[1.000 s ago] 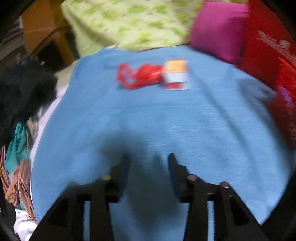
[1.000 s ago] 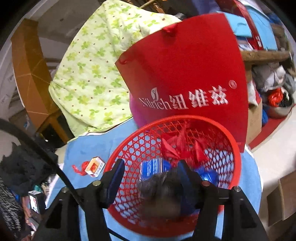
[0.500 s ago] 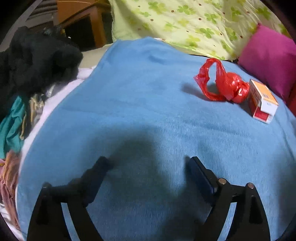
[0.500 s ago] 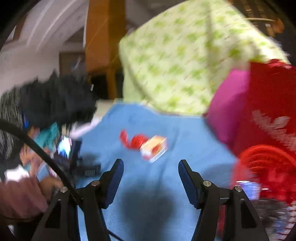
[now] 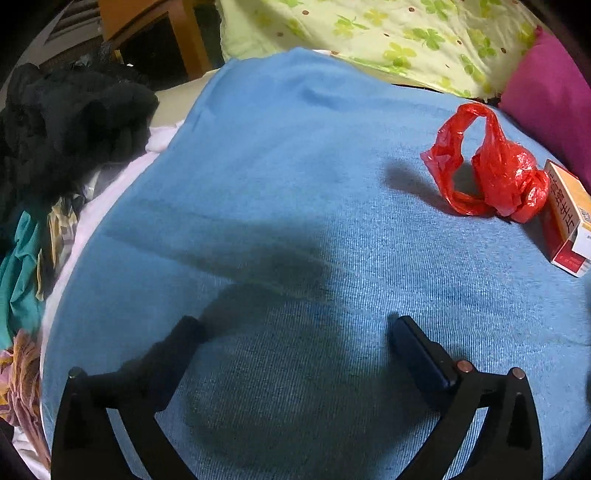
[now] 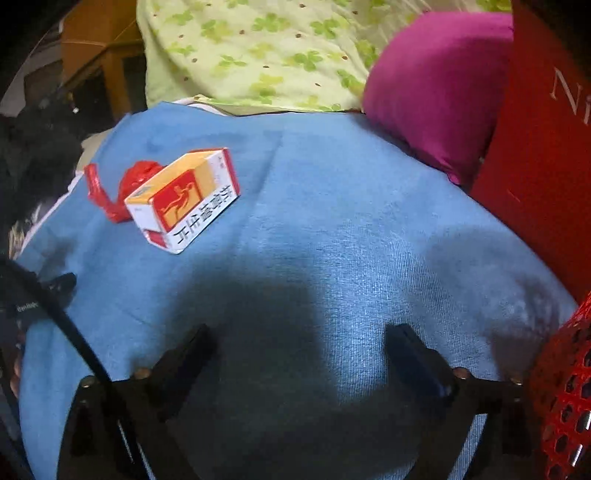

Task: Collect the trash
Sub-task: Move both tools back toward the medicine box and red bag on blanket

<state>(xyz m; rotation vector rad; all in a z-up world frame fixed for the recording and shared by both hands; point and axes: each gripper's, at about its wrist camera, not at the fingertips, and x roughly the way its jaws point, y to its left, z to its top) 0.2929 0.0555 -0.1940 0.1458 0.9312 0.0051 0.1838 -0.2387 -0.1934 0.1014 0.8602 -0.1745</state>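
Observation:
A crumpled red plastic bag (image 5: pixel 491 166) lies on the blue cloth (image 5: pixel 277 206), with an orange, red and white small box (image 5: pixel 567 225) beside it on the right. In the right wrist view the box (image 6: pixel 183 197) lies at the upper left, and the bag (image 6: pixel 110 184) is partly hidden behind it. My left gripper (image 5: pixel 295 332) is open and empty, low over the cloth, left of and nearer than the bag. My right gripper (image 6: pixel 303 343) is open and empty, right of and nearer than the box. The red mesh basket (image 6: pixel 565 387) is at the right edge.
A green-patterned quilt (image 6: pixel 258 51) and a magenta pillow (image 6: pixel 436 85) lie behind the cloth. A red paper bag (image 6: pixel 543 155) stands at the right. Dark clothes (image 5: pixel 66 122) are piled at the left, by a wooden cabinet (image 5: pixel 147 33).
My right gripper swung left from above the basket, where it had held a dark item, to over the cloth, now empty. My left gripper opened wider and moved closer to the red bag.

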